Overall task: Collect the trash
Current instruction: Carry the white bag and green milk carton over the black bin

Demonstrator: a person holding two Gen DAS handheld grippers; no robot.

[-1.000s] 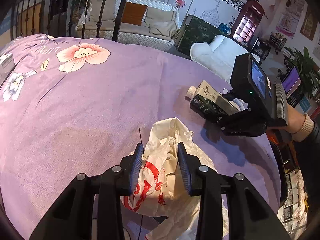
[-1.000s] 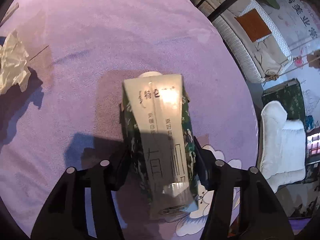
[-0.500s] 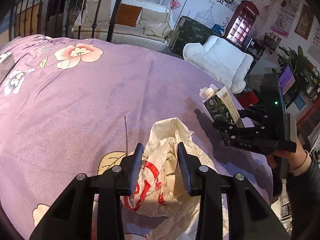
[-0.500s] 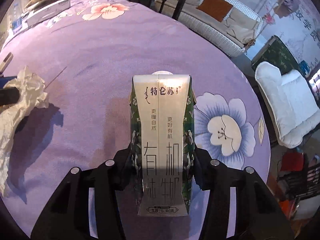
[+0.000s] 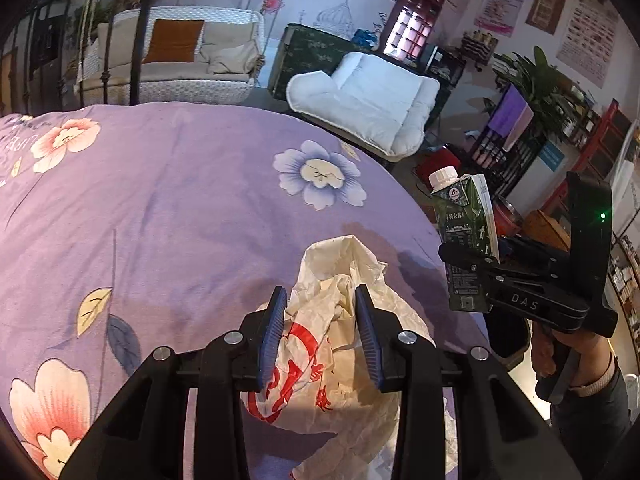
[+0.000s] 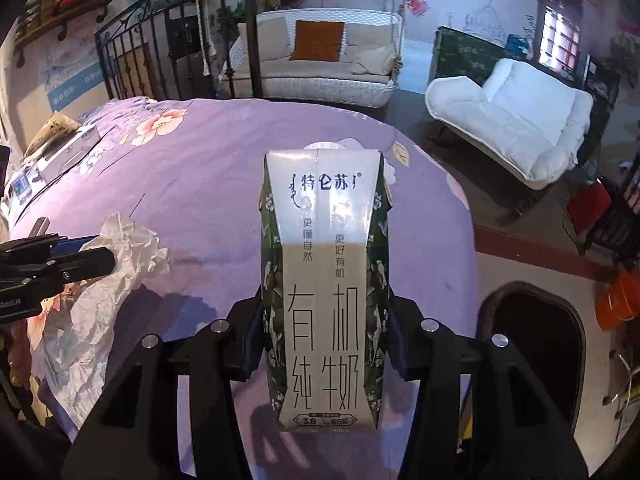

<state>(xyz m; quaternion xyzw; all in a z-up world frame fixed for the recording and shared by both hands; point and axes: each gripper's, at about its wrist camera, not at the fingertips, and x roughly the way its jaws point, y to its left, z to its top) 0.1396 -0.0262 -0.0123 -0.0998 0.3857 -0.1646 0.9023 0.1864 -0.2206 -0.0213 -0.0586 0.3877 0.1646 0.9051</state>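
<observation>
Right wrist view: my right tongs [image 6: 322, 344] pinch the milk carton [image 6: 325, 280] upright, lifted clear of the bed [image 6: 208, 184] near its right edge. My left tongs [image 5: 320, 336] clamp the crumpled paper bag [image 5: 340, 344], cream with red print. Step in hand: carrying both items away. Next move requires locating a bin; the dark round opening [image 6: 532, 332] beside the bed may be one.
</observation>
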